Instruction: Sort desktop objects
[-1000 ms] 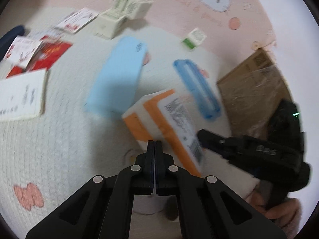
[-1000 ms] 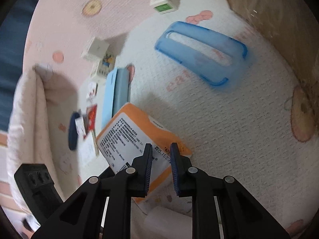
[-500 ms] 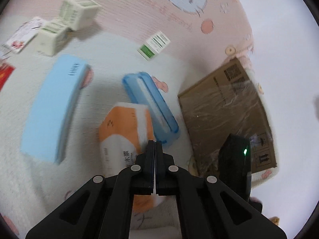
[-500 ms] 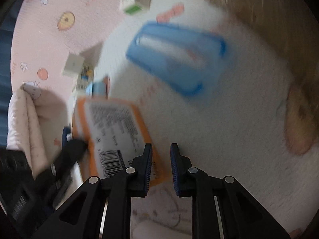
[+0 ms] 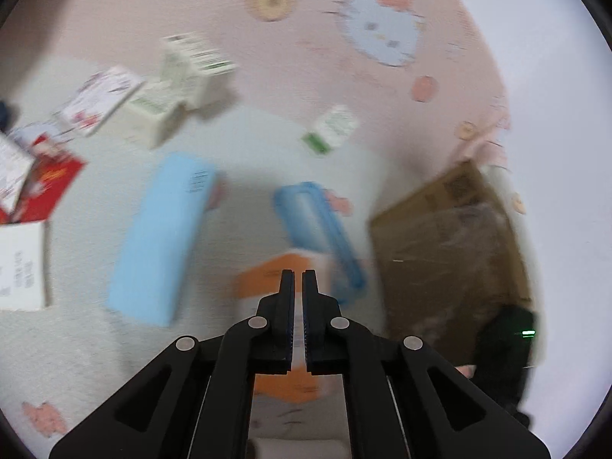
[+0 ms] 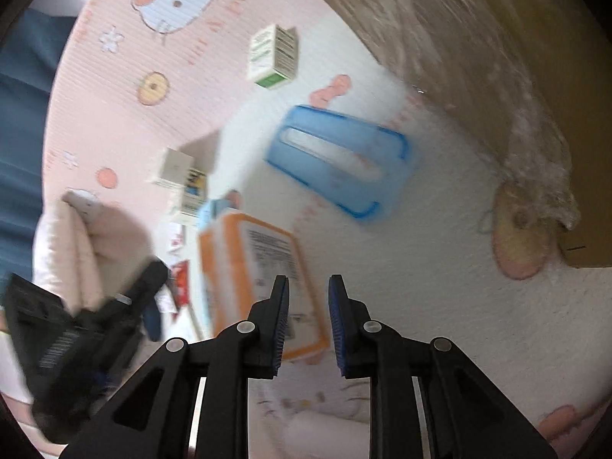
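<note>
An orange and white box point(image 5: 267, 279) lies flat on the white blanket, seen also in the right wrist view point(image 6: 260, 267). My left gripper point(image 5: 298, 279) hovers above it. Its jaws are opening to a narrow slit and nothing is between them. My right gripper point(image 6: 308, 287) hangs over the box's right edge, jaws opening, gap empty. A blue case with a clear window point(image 5: 317, 233) point(image 6: 340, 164) lies just beyond the box. A long light blue box point(image 5: 160, 237) lies to the left.
A brown cardboard box point(image 5: 447, 252) point(image 6: 478, 38) stands at the right. A small green and white box point(image 5: 331, 130) point(image 6: 273, 57) and white boxes point(image 5: 179, 88) lie farther back. Cards and booklets point(image 5: 49, 179) are heaped at the far left. The frames are blurred.
Both grippers have risen away from the orange box. The left jaws went from shut to a narrow slit. The right jaws stand a little wider.
</note>
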The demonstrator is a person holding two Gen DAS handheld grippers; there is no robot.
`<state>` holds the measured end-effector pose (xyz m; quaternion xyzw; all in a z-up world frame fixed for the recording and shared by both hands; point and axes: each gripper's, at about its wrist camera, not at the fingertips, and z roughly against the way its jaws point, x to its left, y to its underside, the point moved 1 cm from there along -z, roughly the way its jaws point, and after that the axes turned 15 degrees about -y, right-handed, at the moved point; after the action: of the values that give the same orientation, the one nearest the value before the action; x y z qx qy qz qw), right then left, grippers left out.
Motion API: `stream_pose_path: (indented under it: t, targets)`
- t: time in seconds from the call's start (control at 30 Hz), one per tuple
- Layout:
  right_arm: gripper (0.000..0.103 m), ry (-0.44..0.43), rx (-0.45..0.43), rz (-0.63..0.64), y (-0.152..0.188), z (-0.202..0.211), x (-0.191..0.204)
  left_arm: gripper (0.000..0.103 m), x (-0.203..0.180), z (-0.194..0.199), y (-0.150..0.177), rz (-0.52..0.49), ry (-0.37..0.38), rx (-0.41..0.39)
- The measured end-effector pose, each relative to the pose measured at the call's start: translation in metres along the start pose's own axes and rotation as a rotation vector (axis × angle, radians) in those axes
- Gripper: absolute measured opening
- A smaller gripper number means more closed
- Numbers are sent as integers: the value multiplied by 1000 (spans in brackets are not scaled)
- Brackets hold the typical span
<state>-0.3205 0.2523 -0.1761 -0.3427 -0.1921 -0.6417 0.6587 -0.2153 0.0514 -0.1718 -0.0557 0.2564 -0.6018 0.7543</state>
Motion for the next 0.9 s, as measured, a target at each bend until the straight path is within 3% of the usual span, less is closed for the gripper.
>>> stream_pose_path:
  t: [0.17,0.27,0.37,0.43,0.5,0.6,0.67,0.73,0.8,0.9]
  targets:
    - [23,-40,-7,36,4,-1,18,3,25,-11,16,24,-14,40]
    - [23,-69,-6,60,6,0,25,3,15,-17,25,-19,-20,61]
    - [23,-55,32,85,8,-4,31,3,-1,-22,30,-66,19,82]
    - [23,-2,57,106,10,-6,31,3,-17,-27,33,-107,50,108]
    - [23,113,73,142,11,-8,29,3,-32,-31,36,-153,61,123]
    - [24,261,31,228,10,1,32,3,-48,-31,41,-218,34,111]
    - [25,284,31,250,8,4,33,5,-50,-30,42,-220,16,97]
    - [38,228,25,242,8,7,31,16,-45,-28,38,-196,4,89]
    - [50,182,21,207,6,7,25,44,-36,-31,33,-166,-46,84]
    - [51,176,17,179,4,4,15,48,-18,-41,30,-111,-30,140]
